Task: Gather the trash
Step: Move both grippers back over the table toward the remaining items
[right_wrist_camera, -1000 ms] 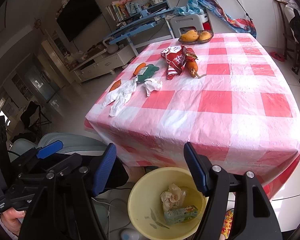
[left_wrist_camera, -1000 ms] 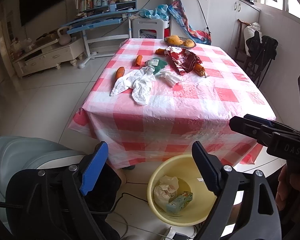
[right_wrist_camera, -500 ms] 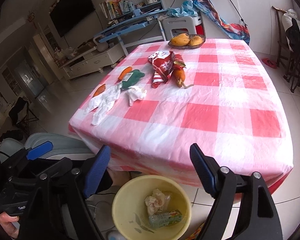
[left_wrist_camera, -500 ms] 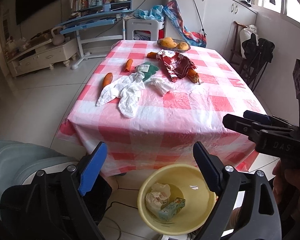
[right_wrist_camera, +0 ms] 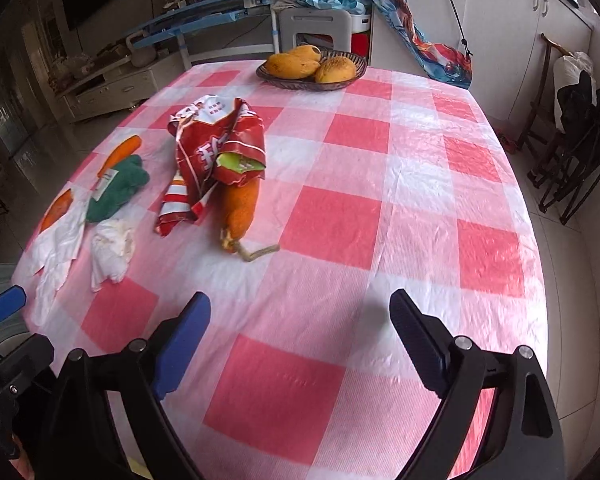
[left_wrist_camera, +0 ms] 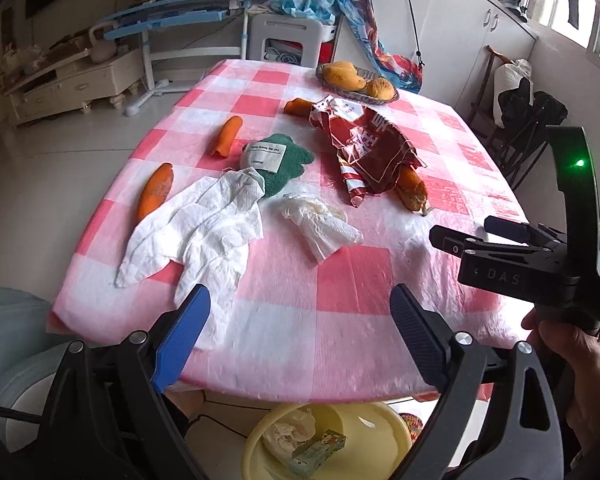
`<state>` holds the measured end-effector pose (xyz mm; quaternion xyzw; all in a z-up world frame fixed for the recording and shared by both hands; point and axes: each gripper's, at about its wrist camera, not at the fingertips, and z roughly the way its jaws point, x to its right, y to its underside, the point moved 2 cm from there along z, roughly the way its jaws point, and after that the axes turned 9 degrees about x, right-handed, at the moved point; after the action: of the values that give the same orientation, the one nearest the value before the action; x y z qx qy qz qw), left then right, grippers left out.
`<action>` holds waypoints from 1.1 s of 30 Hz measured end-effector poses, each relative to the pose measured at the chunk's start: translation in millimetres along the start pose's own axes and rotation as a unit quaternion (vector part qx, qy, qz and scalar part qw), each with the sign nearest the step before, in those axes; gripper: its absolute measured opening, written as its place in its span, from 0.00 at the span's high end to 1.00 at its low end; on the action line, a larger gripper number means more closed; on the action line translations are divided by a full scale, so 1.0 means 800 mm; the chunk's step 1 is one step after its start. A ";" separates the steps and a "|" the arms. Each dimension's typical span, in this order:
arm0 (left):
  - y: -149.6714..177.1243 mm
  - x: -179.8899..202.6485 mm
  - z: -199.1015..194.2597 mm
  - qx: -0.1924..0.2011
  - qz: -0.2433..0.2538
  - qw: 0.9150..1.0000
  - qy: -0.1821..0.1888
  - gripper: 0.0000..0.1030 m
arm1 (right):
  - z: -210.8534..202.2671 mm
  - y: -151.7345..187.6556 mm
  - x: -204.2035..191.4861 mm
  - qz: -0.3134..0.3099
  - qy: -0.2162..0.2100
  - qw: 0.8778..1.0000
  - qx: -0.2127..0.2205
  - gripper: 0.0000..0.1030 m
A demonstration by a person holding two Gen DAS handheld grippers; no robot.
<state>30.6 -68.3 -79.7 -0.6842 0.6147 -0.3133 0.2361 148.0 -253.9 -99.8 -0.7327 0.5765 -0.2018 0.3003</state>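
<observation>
Both grippers are held wide and empty over the near edge of the pink-and-white checked tablecloth (left_wrist_camera: 340, 276), the left gripper (left_wrist_camera: 296, 336) and the right gripper (right_wrist_camera: 300, 336) having just been opened further, with nothing between the jaws. Trash is spread ahead: a flat white paper towel (left_wrist_camera: 204, 228), a crumpled white tissue (left_wrist_camera: 320, 220) and a torn red snack wrapper (left_wrist_camera: 368, 148) draped over an orange carrot (right_wrist_camera: 242, 204). A yellow plastic bin (left_wrist_camera: 364, 424) waits on the floor below. Carrots could be mistaken for rubbish, or the slick cloth pinched with thin paper and dragged.
</observation>
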 end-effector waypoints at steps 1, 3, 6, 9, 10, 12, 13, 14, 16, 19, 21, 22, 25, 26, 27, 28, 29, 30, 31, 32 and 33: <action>-0.002 0.000 0.012 -0.007 -0.002 1.000 0.001 0.15 | 0.005 -0.004 0.001 -0.005 0.004 1.000 0.001 0.11; -0.006 0.001 0.034 -0.010 -0.003 1.000 -0.004 0.15 | 0.016 -0.013 0.004 -0.010 0.006 1.000 -0.002 0.10; -0.021 0.007 0.057 0.003 0.015 1.000 -0.020 0.11 | 0.031 -0.031 0.005 -0.014 -0.007 1.000 -0.009 0.07; -0.037 0.012 0.082 0.002 0.028 0.999 -0.032 0.07 | 0.052 -0.046 0.007 -0.028 -0.002 0.999 -0.021 0.07; -0.043 0.012 0.089 0.001 0.033 0.999 -0.039 0.07 | 0.057 -0.052 0.008 -0.027 -0.002 0.999 -0.021 0.07; -0.054 0.013 0.104 -0.002 0.048 0.997 -0.054 0.07 | 0.066 -0.061 0.009 -0.026 0.000 1.000 -0.018 0.07; -0.059 0.013 0.110 -0.008 0.051 0.997 -0.058 0.07 | 0.070 -0.065 0.009 -0.027 0.000 1.000 -0.015 0.07; -0.064 0.014 0.115 -0.013 0.049 0.997 -0.059 0.07 | 0.073 -0.068 0.009 -0.027 -0.001 1.000 -0.013 0.07; -0.075 0.014 0.125 -0.021 0.043 0.997 -0.060 0.07 | 0.079 -0.074 0.009 -0.026 0.000 1.000 -0.009 0.07; -0.086 0.015 0.140 -0.022 0.050 0.995 -0.080 0.07 | 0.079 -0.075 0.007 -0.025 0.003 1.000 -0.004 0.07; -0.094 0.014 0.148 -0.016 0.042 0.995 -0.084 0.07 | 0.077 -0.074 0.007 -0.025 0.002 1.000 -0.004 0.07; -0.096 0.012 0.150 -0.018 0.037 0.995 -0.088 0.07 | 0.076 -0.072 0.005 -0.025 0.004 1.000 -0.004 0.07; -0.108 0.007 0.161 -0.017 0.023 0.996 -0.089 0.07 | 0.075 -0.074 0.010 -0.012 0.013 1.000 -0.004 0.07; -0.112 0.004 0.164 -0.015 0.019 0.996 -0.083 0.07 | 0.076 -0.075 0.012 -0.004 0.016 1.000 -0.003 0.07; -0.116 0.000 0.168 -0.016 0.017 0.996 -0.090 0.07 | 0.077 -0.076 0.013 -0.002 0.020 1.000 -0.004 0.07; -0.118 -0.004 0.172 -0.017 0.015 0.995 -0.098 0.07 | 0.077 -0.076 0.012 -0.004 0.021 1.000 -0.004 0.07; -0.121 -0.006 0.174 -0.016 0.013 0.995 -0.101 0.07 | 0.076 -0.075 0.011 -0.004 0.022 1.000 -0.004 0.07; -0.124 -0.007 0.177 -0.016 0.012 0.995 -0.102 0.07 | 0.077 -0.076 0.012 -0.004 0.023 1.000 -0.004 0.07; -0.125 -0.007 0.179 -0.017 0.014 0.994 -0.105 0.07 | 0.076 -0.075 0.011 -0.004 0.022 1.000 -0.004 0.07; -0.126 -0.006 0.181 -0.018 0.018 0.994 -0.107 0.07 | 0.078 -0.078 0.012 -0.005 0.024 1.000 -0.005 0.06; -0.126 -0.005 0.182 -0.018 0.019 0.994 -0.107 0.07 | 0.079 -0.079 0.011 -0.003 0.023 1.000 -0.005 0.06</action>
<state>204.9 -60.2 -109.5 -0.7059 0.6046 -0.2225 0.2942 236.6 -239.3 -104.6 -0.7311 0.5819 -0.2170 0.2825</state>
